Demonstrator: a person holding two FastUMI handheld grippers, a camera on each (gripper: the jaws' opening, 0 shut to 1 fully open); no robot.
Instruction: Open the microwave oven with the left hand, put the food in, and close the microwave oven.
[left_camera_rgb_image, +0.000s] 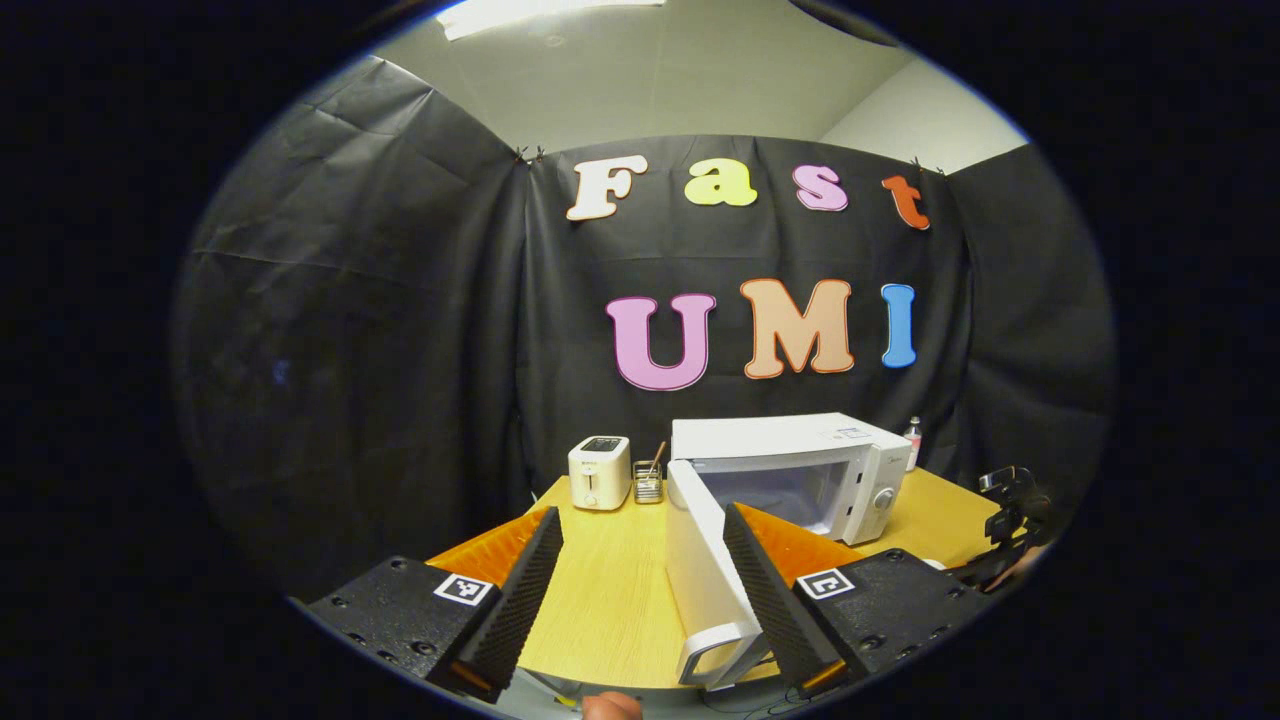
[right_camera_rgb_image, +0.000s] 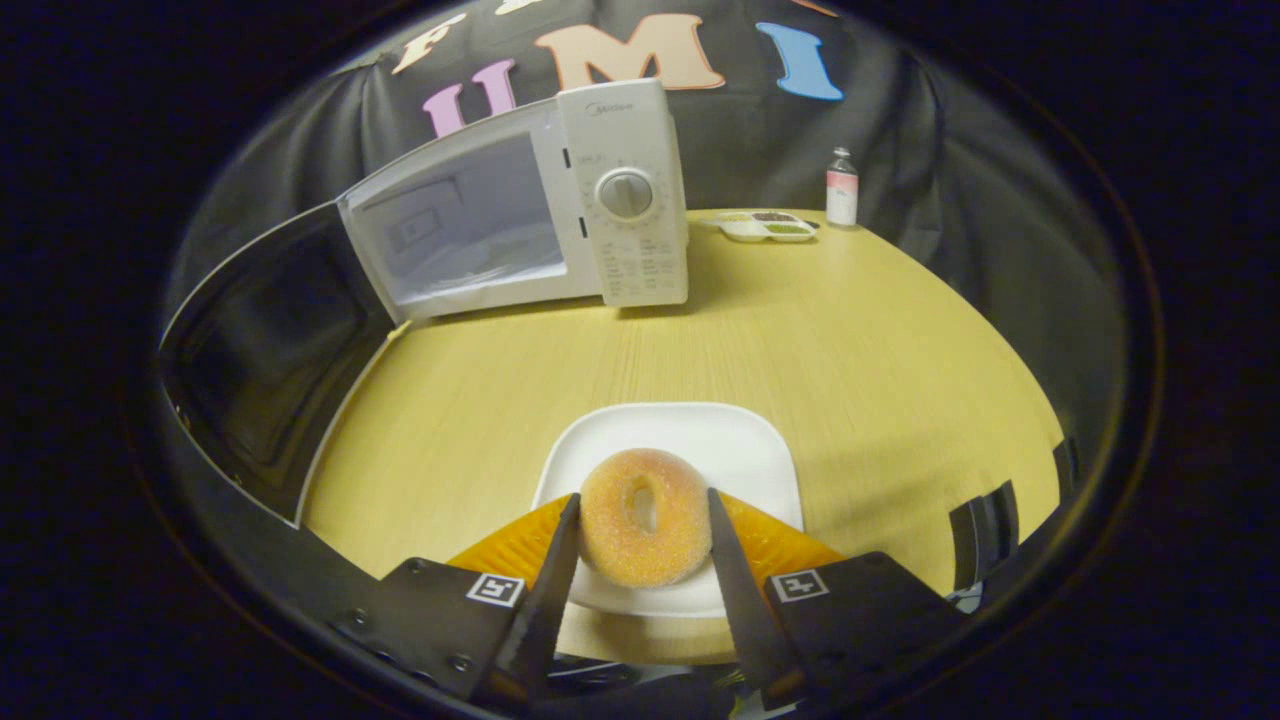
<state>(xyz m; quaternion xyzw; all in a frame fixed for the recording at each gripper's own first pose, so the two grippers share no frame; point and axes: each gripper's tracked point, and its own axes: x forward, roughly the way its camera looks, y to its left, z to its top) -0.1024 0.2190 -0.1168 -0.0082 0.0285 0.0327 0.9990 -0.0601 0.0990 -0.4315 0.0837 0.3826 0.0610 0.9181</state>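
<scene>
Doughnut (right_camera_rgb_image: 645, 517) sits on the white plate (right_camera_rgb_image: 735, 450), clenched between the right claw (right_camera_rgb_image: 640, 530) fingers on both sides. Ahead and left of that claw, the microwave (right_camera_rgb_image: 560, 200) stands open on the counter (right_camera_rgb_image: 850, 340). Left claw (left_camera_rgb_image: 640, 590) is released, its door (left_camera_rgb_image: 700, 570) just beside its right finger.

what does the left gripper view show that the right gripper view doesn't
Left gripper view: a toaster and a small utensil holder left of the microwave, with the left gripper open. Right gripper view: a sugared doughnut on a white plate between the right gripper fingers, plus a divided dish. Both: the open microwave, its door, the wooden table, a bottle.
</scene>
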